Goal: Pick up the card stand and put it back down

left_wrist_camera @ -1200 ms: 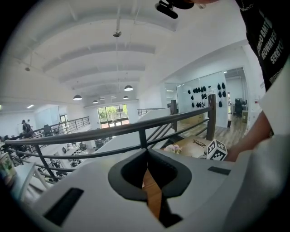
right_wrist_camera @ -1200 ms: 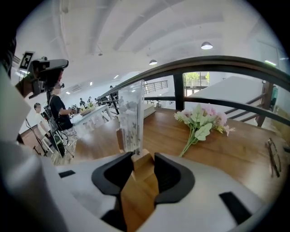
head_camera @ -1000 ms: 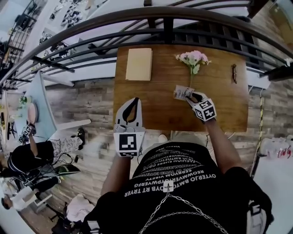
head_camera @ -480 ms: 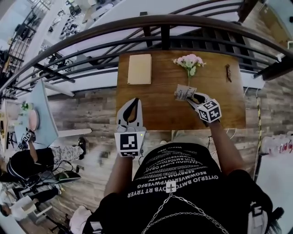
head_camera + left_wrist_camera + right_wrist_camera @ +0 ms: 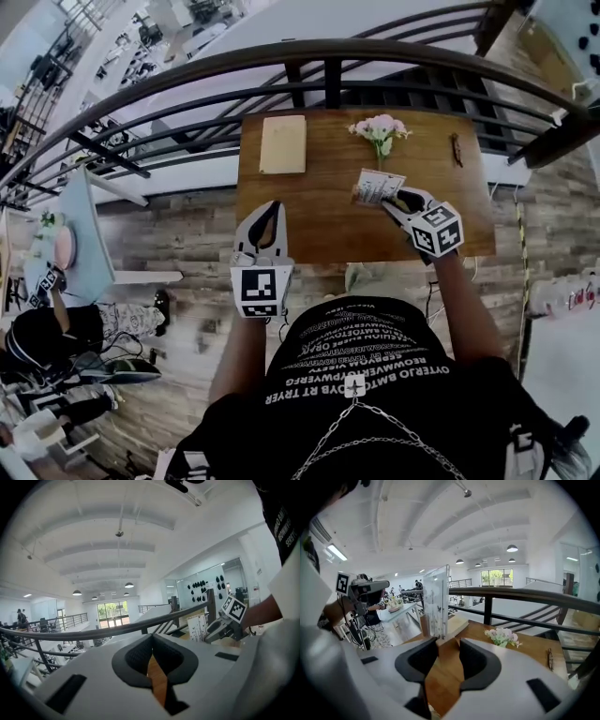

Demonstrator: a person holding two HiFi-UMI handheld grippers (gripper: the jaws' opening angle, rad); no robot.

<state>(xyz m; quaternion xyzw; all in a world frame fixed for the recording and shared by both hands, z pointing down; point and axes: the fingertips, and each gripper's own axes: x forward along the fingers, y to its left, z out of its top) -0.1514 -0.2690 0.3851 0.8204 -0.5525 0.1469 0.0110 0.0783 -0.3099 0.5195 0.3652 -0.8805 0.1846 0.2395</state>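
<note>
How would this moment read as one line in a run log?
right gripper: shut on card stand | card stand: upright, held above table | left gripper: shut, empty

The right gripper point(image 5: 394, 198), clamped on the card stand point(image 5: 379, 186), has lifted it off the wooden table point(image 5: 309, 211). In the head view the stand now looks larger and sits slightly higher, right of centre in the frame. The gripper's marker cube point(image 5: 437, 230) has drifted right.
</note>
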